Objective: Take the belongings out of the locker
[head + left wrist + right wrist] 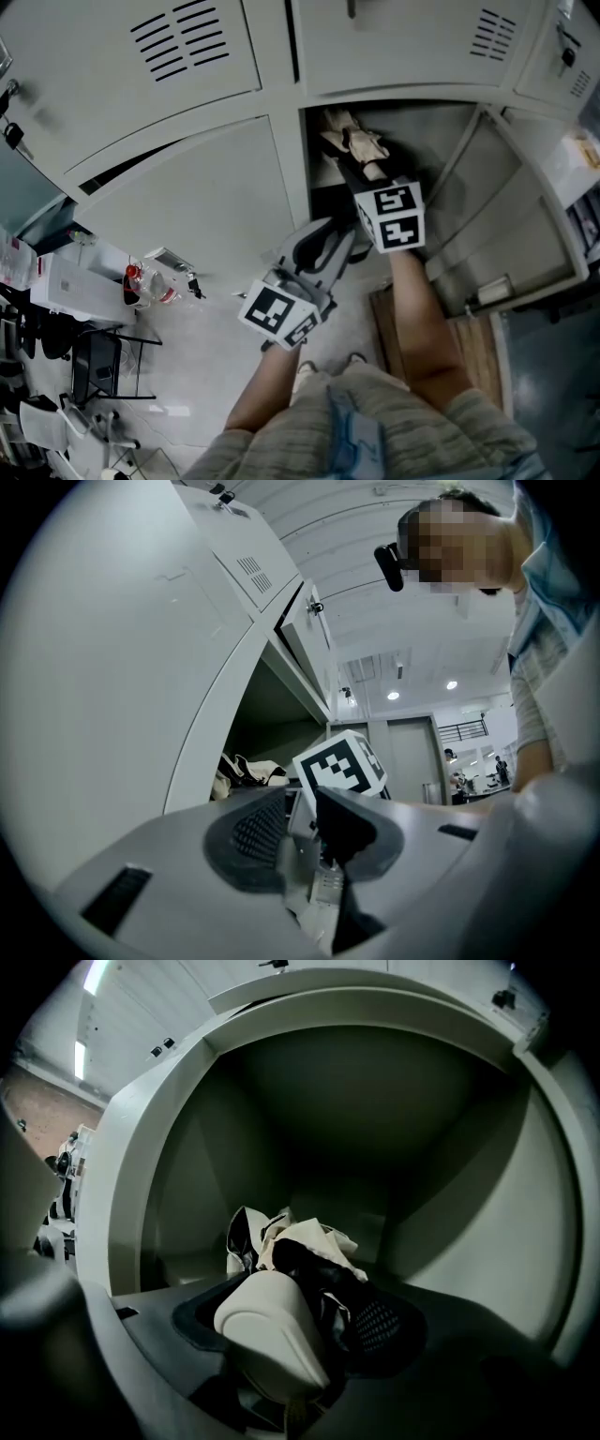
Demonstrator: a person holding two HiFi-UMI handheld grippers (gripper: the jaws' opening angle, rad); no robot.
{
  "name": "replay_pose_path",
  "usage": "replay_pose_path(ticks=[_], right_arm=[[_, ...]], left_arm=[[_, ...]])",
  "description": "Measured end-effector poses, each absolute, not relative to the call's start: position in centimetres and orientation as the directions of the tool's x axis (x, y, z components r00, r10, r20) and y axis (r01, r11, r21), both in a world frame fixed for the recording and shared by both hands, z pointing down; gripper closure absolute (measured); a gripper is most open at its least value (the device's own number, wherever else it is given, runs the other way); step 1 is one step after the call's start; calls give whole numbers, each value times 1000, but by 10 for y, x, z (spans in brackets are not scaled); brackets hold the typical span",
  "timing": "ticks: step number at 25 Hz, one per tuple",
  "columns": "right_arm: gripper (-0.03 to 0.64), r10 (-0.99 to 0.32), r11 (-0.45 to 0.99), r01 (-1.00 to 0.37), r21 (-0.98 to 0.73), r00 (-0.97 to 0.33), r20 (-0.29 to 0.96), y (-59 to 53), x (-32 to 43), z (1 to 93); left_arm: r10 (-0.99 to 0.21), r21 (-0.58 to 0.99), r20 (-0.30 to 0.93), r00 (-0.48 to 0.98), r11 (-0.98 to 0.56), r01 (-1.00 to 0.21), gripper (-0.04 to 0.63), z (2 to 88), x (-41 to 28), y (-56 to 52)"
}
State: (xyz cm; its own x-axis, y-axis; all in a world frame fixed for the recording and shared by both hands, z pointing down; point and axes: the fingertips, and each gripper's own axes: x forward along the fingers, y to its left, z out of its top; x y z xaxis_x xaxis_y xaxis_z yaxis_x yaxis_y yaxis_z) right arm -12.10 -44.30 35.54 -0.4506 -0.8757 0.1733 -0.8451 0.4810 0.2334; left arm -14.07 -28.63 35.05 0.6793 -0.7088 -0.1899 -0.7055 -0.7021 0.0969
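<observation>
Two wide-open grippers: the right gripper (323, 1316), inside the locker (450, 1241), straddles the cloth bundle (300, 1241) (unpinched as yet) and should, I'd say, push deeper before closing; the left gripper (300, 832) hangs empty outside.

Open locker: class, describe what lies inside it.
A crumpled cream-and-black cloth bundle lies on the locker floor. The right hand-held gripper hides its near part; anything beneath it cannot be seen.

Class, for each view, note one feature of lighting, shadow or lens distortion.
Head view: even light; straight edges of the locker bow. Left gripper view: bright ceiling lamps, round black vignette. Right gripper view: locker interior dim, cloth bundle partly in shadow.
</observation>
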Motion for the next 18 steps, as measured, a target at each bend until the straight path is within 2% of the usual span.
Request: replay_pose_path(ticks=[3, 8, 18], right_arm=[[324, -877, 479, -844, 240, -447, 177, -445, -122, 355], [394, -876, 482, -845, 233, -455, 159, -442, -124, 356], [416, -878, 478, -861, 171, -466, 110, -437, -114, 356]], left_arm=[[-708, 98, -188, 680, -703, -705, 512, 351, -141, -287], [-703, 99, -187, 686, -708, -699, 512, 351, -139, -286], [-706, 95, -186, 683, -705, -703, 512, 352, -141, -286]])
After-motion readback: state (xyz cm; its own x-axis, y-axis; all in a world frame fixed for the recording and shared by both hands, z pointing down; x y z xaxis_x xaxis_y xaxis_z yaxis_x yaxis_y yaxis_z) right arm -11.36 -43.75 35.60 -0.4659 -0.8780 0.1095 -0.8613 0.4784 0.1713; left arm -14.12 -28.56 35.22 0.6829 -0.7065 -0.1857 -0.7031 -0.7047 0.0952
